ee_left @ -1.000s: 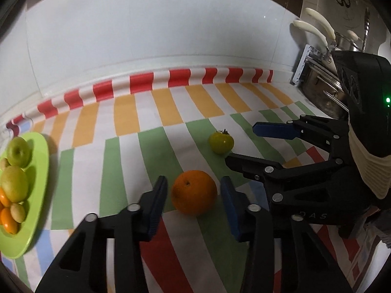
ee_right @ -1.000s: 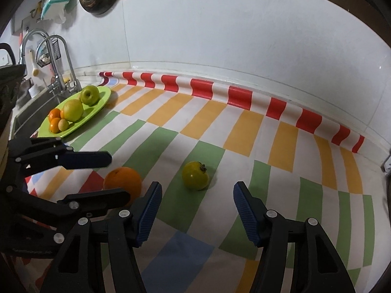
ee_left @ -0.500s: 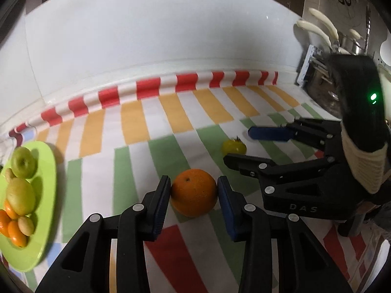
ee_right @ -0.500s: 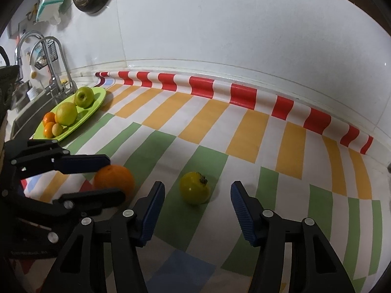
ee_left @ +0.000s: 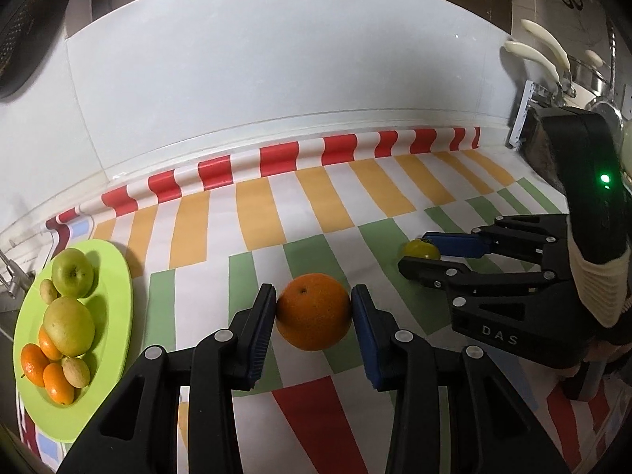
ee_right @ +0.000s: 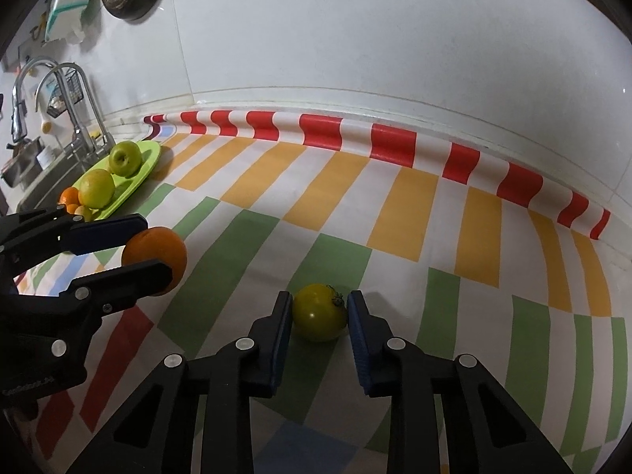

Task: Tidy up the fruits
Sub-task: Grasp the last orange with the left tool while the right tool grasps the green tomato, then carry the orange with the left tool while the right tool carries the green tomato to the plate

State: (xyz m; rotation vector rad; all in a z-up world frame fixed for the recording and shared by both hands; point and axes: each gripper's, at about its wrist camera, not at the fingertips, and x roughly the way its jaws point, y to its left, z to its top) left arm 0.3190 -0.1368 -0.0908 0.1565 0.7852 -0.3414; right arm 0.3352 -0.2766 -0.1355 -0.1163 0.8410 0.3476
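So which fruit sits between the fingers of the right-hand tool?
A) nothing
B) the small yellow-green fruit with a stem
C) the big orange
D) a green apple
B: in the right wrist view the right gripper has its fingers closed against both sides of the small yellow-green fruit on the striped cloth.

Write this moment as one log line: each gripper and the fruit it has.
left gripper: shut on orange | right gripper: just closed on yellow-green fruit | both fruits on striped cloth | plate: holds other fruit
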